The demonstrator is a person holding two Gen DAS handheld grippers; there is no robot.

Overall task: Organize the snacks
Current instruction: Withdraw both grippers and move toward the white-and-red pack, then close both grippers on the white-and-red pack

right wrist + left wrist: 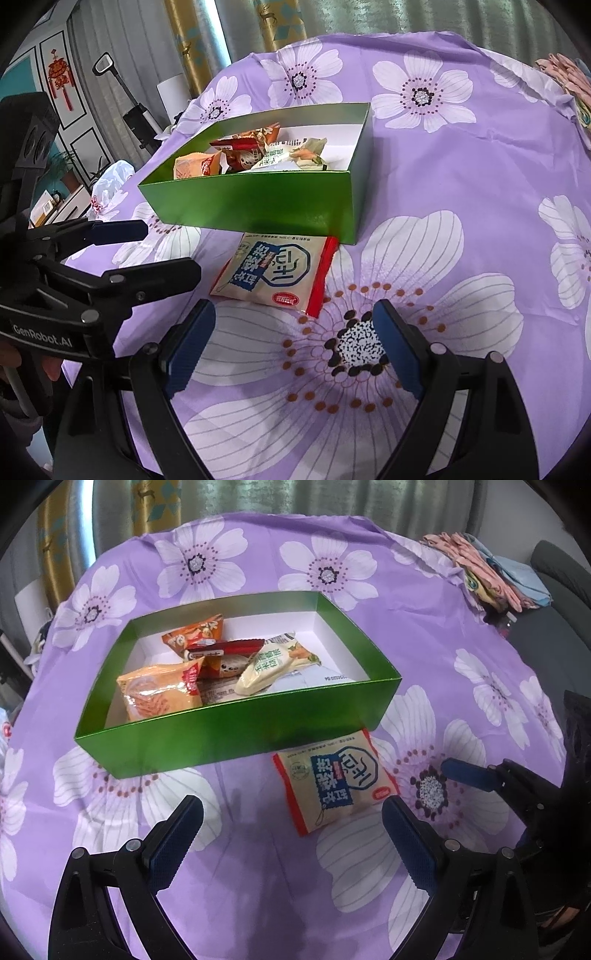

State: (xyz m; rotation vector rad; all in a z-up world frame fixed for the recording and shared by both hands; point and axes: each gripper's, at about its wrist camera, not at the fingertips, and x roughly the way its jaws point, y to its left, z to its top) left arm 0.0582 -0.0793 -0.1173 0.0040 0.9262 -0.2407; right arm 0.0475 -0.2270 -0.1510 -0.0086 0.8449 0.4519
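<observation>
Two handheld grippers hover over a tabletop draped in a purple floral cloth, w/ a green box of snacks at centre. The left gripper has its jaws spread wide, nothing between the blue pads; the right gripper is likewise wide open and empty, angled down over a large printed flower.

One snack lies outside the box: a cream-and-blue packet w/ red edges, flat on the cloth, its far end touching (or just tucked against) the box's near wall. In the left wrist view it sits ahead of the left gripper, close to its right-hand finger; in the right wrist view it lies just beyond the right gripper, toward the left-hand finger.

Inside the box, crowded toward its left half: an orange noodle-snack packet at the near left corner, an orange packet at the back, a red packet in the middle and a pale green-and-cream packet leaning across to the right. The box's right end shows bare white floor.

A pile of folded fabric (pink, blue, yellow) rests at the cloth's far right edge.
</observation>
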